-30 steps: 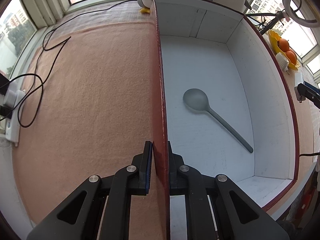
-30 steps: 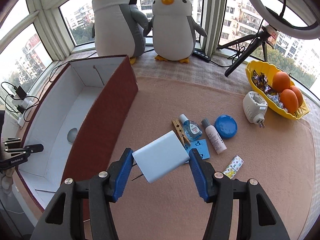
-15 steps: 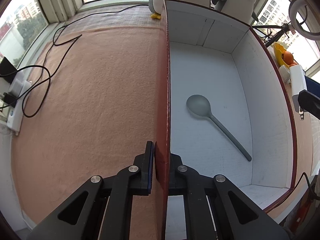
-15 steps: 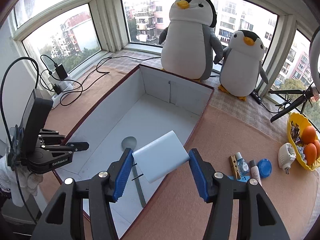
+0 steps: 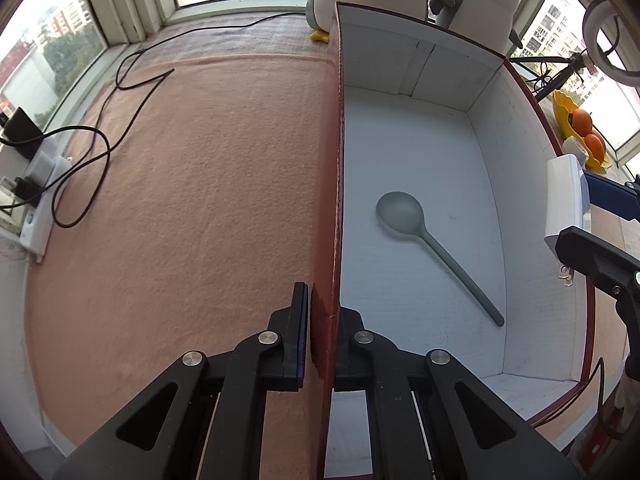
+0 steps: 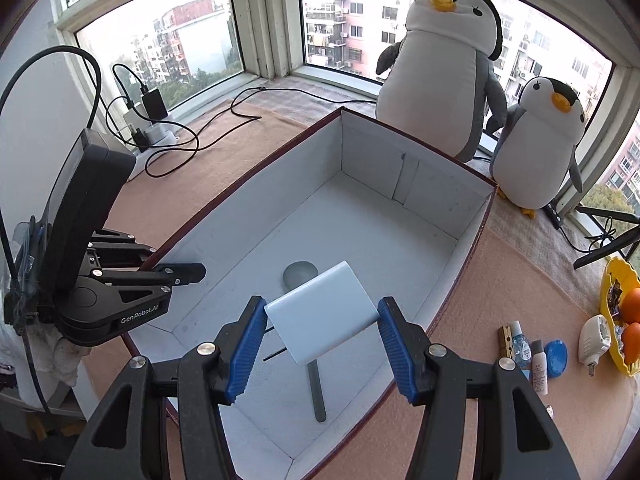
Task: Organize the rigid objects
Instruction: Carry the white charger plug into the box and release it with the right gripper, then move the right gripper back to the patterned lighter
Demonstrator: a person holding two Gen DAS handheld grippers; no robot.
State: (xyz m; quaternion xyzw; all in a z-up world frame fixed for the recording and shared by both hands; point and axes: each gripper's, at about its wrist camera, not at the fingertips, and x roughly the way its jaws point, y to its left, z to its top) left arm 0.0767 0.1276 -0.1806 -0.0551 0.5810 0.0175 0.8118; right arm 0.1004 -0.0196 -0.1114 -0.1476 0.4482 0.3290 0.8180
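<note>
A dark red box with white inside (image 5: 484, 128) (image 6: 400, 248) lies open on the peach cloth. A grey spoon (image 5: 404, 212) (image 6: 316, 384) lies on its floor. My left gripper (image 5: 323, 312) (image 6: 196, 270) is shut on the box's left wall. My right gripper (image 6: 322, 320) is shut on a white charger plug (image 6: 322, 316) and holds it over the box, above the spoon. The charger also shows at the box's right rim in the left wrist view (image 5: 566, 196).
Two plush penguins (image 6: 444, 68) stand behind the box. Right of it lie a clothespin, small bottles (image 6: 538, 364), a blue lid (image 6: 557, 354), a white plug adapter (image 6: 594, 336) and a yellow bowl of oranges (image 6: 622, 320). Cables and a power strip (image 5: 40, 176) lie at left.
My right gripper carried the white charger leftwards from above the cloth to over the box. The left gripper stays clamped on the box wall.
</note>
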